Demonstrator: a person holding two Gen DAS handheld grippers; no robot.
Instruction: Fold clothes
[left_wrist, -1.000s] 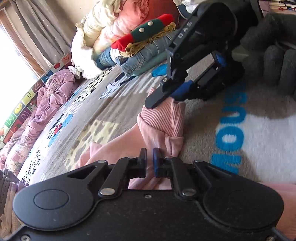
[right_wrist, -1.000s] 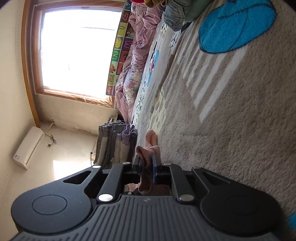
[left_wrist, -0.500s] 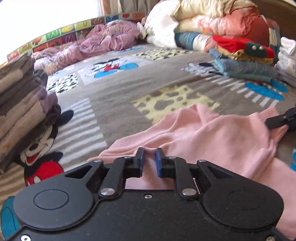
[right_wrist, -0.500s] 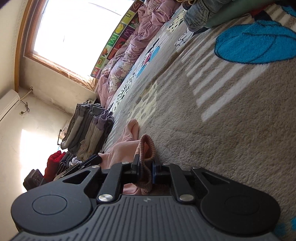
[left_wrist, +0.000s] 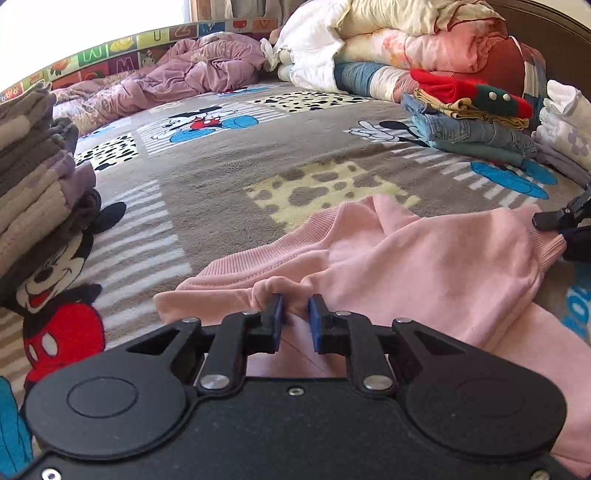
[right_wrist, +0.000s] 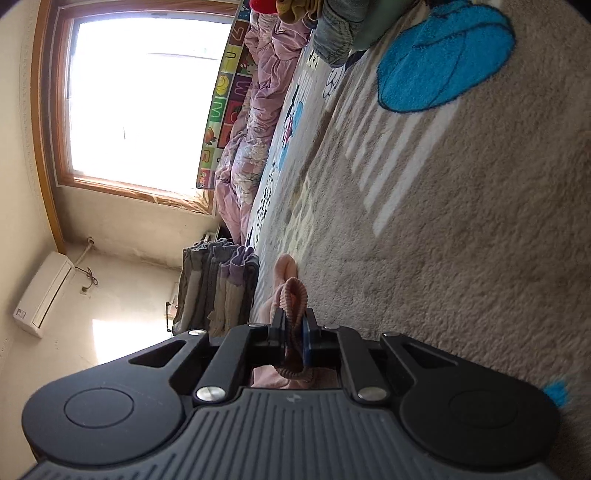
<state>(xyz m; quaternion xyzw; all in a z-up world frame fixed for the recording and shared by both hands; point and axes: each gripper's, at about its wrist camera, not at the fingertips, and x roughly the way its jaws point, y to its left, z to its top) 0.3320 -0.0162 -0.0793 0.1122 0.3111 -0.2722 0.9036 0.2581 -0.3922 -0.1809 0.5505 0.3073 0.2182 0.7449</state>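
Note:
A pink sweatshirt (left_wrist: 424, 258) lies crumpled on the cartoon-print blanket (left_wrist: 207, 192). My left gripper (left_wrist: 295, 314) sits at its near edge, blue pads nearly together with a small bunch of pink fabric pinched between them. At the far right of the left wrist view, my right gripper (left_wrist: 546, 221) grips the ribbed cuff (left_wrist: 550, 247). The right wrist view is rolled on its side. There my right gripper (right_wrist: 293, 325) is shut on that ribbed cuff (right_wrist: 293, 295), which loops up out of the jaws just above the blanket (right_wrist: 461, 258).
A stack of folded grey and purple clothes (left_wrist: 33, 177) stands at the left. Folded jeans with a red and green garment on top (left_wrist: 469, 122) and white folded clothes (left_wrist: 565, 122) sit at the back right. Piled bedding (left_wrist: 388, 44) and a purple duvet (left_wrist: 192, 70) line the far side.
My left gripper slid away from the right gripper along the pink sweatshirt and rolled level, so the garment now stretches between them. The right gripper kept its hold on the cuff.

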